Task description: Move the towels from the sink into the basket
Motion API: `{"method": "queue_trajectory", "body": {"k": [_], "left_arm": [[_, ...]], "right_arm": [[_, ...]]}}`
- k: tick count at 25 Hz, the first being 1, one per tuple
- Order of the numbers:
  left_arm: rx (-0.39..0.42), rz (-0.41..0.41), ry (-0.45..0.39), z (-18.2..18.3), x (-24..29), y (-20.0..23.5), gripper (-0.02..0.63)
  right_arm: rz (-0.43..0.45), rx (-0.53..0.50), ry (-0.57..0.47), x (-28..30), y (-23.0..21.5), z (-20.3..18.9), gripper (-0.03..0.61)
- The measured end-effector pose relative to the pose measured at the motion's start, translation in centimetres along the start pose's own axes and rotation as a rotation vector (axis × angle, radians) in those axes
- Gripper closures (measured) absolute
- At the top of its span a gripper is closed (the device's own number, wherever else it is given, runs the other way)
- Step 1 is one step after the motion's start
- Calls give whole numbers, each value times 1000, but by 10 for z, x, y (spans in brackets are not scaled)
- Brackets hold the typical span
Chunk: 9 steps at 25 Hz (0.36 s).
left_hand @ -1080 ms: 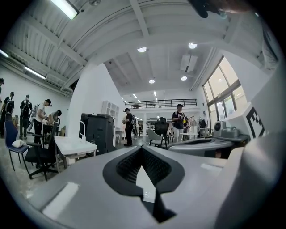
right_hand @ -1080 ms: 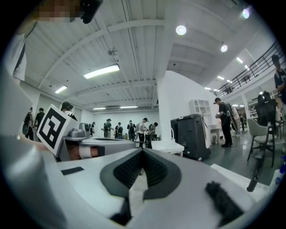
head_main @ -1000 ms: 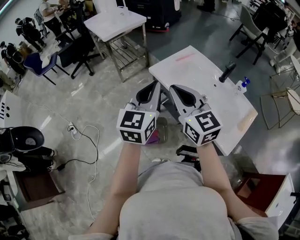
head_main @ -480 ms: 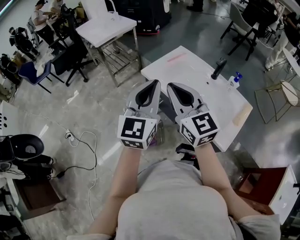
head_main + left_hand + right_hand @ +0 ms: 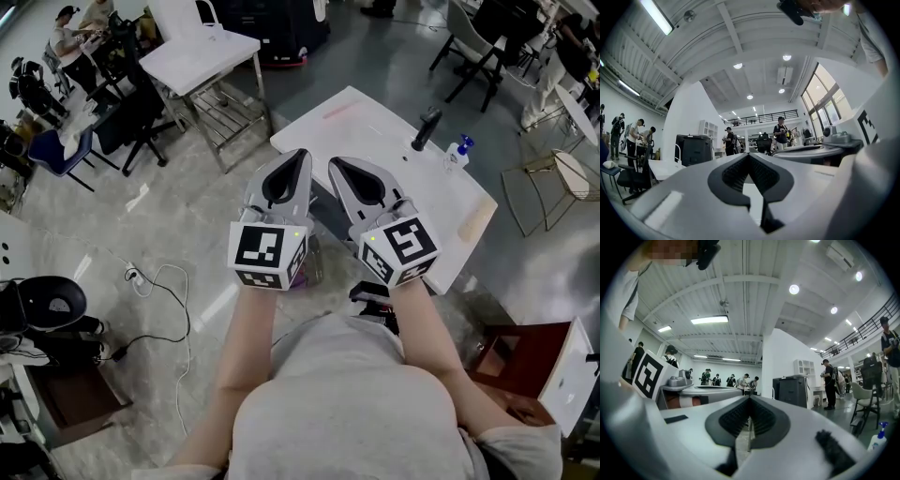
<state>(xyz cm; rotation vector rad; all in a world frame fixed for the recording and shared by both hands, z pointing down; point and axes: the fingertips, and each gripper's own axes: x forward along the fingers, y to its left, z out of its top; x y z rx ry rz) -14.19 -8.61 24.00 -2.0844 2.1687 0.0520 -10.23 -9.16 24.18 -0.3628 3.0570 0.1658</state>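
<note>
Two grippers (image 5: 296, 157) (image 5: 335, 164), one faucet (image 5: 427, 127), one bottle (image 5: 457, 153)

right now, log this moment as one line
left gripper: shut, empty | right gripper: shut, empty | both: side by side, facing white table | towels: none in view

No text, label, brand or number is legible

The left gripper (image 5: 296, 159) and right gripper (image 5: 336, 165) are held out side by side, roughly level, tips near each other, jaws closed and empty.
</note>
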Motion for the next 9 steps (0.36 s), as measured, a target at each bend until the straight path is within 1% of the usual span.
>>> {"method": "queue_trajectory", "body": {"k": [9], "left_arm": [[-15, -8, 2, -4, 5, -2, 609]], "right_arm": [[-14, 0, -6, -6, -9, -1, 563]]}}
